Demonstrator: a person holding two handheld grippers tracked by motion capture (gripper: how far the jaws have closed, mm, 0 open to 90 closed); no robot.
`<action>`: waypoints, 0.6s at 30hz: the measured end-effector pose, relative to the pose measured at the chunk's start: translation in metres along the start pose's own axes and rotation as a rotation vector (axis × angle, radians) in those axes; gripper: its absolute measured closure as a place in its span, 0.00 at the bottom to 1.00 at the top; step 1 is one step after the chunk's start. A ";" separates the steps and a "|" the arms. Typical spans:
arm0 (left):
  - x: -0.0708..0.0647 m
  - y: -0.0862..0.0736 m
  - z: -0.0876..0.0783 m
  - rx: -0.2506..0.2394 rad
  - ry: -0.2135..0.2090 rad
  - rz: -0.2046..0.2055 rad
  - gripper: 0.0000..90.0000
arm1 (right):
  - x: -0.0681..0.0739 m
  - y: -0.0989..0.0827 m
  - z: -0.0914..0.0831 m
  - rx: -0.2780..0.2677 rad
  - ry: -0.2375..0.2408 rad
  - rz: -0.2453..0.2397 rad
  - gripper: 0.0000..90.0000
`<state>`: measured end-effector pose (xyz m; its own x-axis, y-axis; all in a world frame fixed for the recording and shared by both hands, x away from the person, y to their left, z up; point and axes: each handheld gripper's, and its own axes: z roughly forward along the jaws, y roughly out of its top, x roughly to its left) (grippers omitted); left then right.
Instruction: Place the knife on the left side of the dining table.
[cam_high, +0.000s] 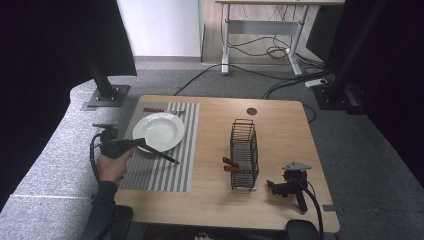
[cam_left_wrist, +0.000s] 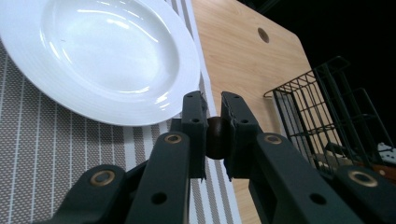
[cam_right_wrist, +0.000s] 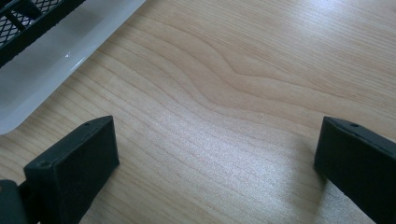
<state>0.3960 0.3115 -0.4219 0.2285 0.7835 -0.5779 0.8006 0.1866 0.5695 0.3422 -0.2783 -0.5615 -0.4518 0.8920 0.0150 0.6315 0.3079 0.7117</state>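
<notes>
Dark-handled utensil (cam_high: 161, 154) between left gripper (cam_left_wrist: 213, 122) fingers, beside unmarked white plate (cam_high: 159, 131).

The person wears a dark sleeve (cam_high: 103, 196) down to the wrist. Both grippers are matte black: the left gripper (cam_left_wrist: 212, 122) has blocky jaws, brass-ringed pivot screws and a looping black cable; the right gripper (cam_high: 288, 186) has a grey three-cornered plate and trailing black cable.
</notes>
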 end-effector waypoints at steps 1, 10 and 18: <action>0.001 0.000 0.000 -0.001 -0.001 -0.002 0.89 | 0.000 0.000 0.000 0.000 0.000 0.000 0.00; 0.012 0.001 0.004 -0.040 0.037 0.034 0.87 | 0.000 0.000 0.000 0.000 0.000 0.000 0.00; 0.022 -0.001 0.009 -0.067 0.099 0.074 0.82 | 0.000 0.000 0.000 0.000 0.000 0.000 0.00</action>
<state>0.4053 0.3228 -0.4404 0.2271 0.8506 -0.4742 0.7442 0.1626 0.6479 0.3422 -0.2783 -0.5615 -0.4517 0.8921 0.0151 0.6316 0.3078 0.7116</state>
